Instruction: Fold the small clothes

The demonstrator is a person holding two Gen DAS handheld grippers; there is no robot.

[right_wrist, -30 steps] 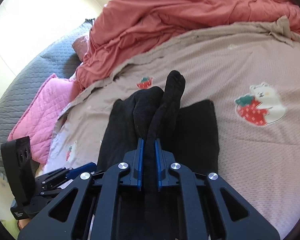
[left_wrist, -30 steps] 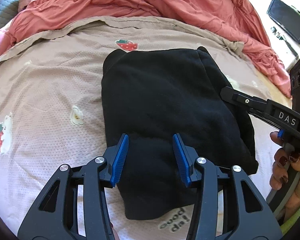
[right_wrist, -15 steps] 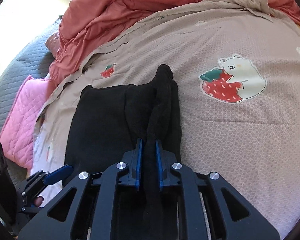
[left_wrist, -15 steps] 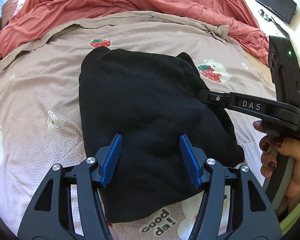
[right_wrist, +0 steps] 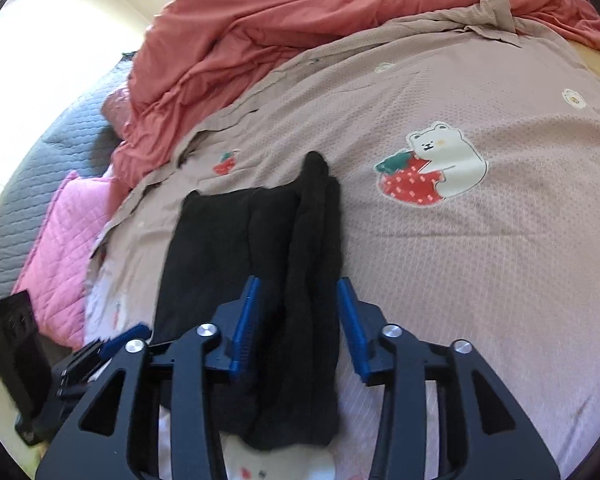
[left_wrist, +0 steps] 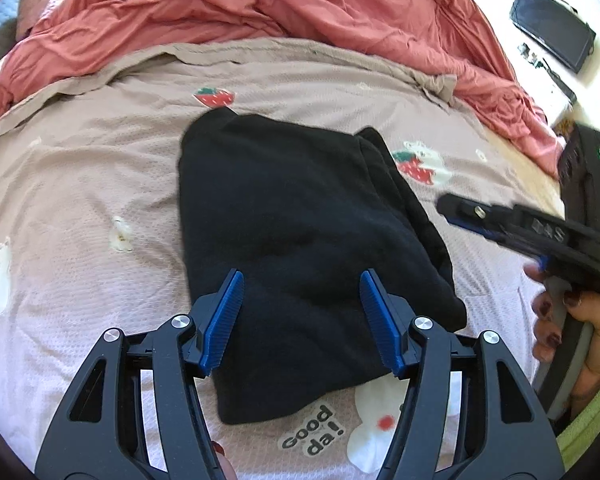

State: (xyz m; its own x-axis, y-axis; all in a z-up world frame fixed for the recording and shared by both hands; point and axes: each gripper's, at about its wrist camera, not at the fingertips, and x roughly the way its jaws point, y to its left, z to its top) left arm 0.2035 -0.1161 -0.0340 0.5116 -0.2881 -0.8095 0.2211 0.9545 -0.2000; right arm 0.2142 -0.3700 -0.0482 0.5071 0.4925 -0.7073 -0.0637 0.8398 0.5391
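Note:
A folded black garment (left_wrist: 300, 232) lies flat on the beige printed bedsheet (left_wrist: 80, 168). My left gripper (left_wrist: 300, 312) is open and empty, hovering over the garment's near part. In the right wrist view the same black garment (right_wrist: 260, 248) lies with a bunched fold along its right edge. My right gripper (right_wrist: 298, 324) is open, its blue fingers on either side of that fold without holding it. The right gripper also shows in the left wrist view (left_wrist: 540, 232), to the right of the garment.
A rumpled red duvet (left_wrist: 260, 8) lies across the far side of the bed. A pink quilted pillow (right_wrist: 60, 240) and a grey quilt (right_wrist: 52, 160) lie at the left. A dark screen (left_wrist: 552, 28) stands beyond the bed at the far right.
My right gripper has opened and let go of the black fold, which now lies on the bed, and it has drawn back. My left gripper stays open over the garment.

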